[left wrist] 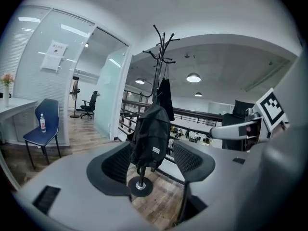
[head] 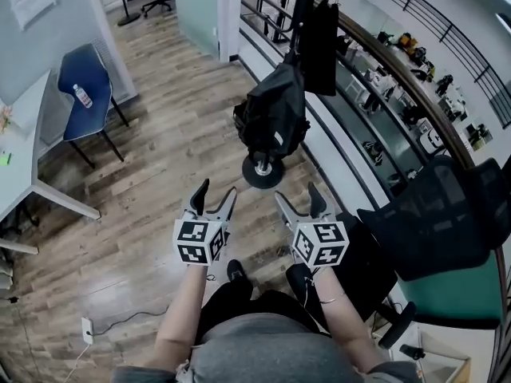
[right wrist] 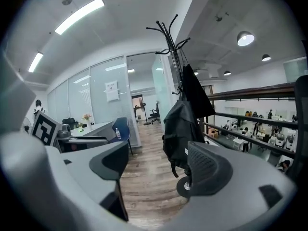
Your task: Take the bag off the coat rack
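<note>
A black backpack (head: 275, 114) hangs on a black coat rack (head: 306, 6), whose round base (head: 262, 171) stands on the wood floor. A dark garment (head: 321, 48) hangs on the rack behind the bag. Both grippers are held side by side short of the rack, apart from it. My left gripper (head: 214, 198) is open and empty; in its own view the backpack (left wrist: 151, 137) shows between the jaws, farther off. My right gripper (head: 300, 203) is open and empty too, with the backpack (right wrist: 182, 131) ahead of its right pad (right wrist: 208, 168).
A railing (head: 383, 62) runs behind the rack over a lower floor. A black and teal office chair (head: 447, 230) stands close on the right. A blue chair (head: 84, 94) with a bottle and a white desk (head: 24, 154) are at the left. A power strip lies on the floor.
</note>
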`<state>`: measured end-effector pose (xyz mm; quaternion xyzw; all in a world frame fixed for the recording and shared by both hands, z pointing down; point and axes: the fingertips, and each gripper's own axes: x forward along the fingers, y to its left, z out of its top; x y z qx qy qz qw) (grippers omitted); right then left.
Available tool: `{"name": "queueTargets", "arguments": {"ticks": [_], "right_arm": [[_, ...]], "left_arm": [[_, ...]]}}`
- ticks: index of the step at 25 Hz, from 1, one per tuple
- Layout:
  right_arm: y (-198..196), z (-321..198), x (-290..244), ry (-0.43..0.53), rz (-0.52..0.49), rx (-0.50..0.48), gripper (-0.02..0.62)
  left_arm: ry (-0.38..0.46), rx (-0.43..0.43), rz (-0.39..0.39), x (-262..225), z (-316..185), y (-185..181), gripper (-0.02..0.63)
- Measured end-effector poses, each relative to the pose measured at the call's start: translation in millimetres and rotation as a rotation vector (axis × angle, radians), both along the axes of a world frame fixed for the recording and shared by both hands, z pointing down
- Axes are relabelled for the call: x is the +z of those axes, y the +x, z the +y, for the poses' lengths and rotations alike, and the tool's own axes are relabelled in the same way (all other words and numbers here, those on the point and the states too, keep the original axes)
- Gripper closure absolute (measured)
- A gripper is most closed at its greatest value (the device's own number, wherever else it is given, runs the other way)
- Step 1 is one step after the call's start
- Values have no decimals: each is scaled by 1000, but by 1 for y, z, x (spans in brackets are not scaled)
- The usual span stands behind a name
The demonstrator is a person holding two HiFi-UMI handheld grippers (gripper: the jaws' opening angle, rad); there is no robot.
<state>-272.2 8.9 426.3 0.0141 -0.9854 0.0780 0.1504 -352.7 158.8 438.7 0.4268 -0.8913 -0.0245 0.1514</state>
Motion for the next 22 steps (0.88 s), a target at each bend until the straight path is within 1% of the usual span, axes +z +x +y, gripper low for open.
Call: {"name": "queueTargets", "arguments": {"ticks": [4,9,14,22], "right_arm": [[-20,-9,0,11,6,36,225],[-40,-22,5,1,15,75,224],[-59,-41,16,-7,32,111,221],[-100,-80,32,5,65,131,221]], "left_arm": [[5,35,3,2,-11,-27,334],[6,67,13,5,-29,-52,334],[-21,77,-3,9,-45,-75,334],[-66,89,16,23,-81,-119,334]]}}
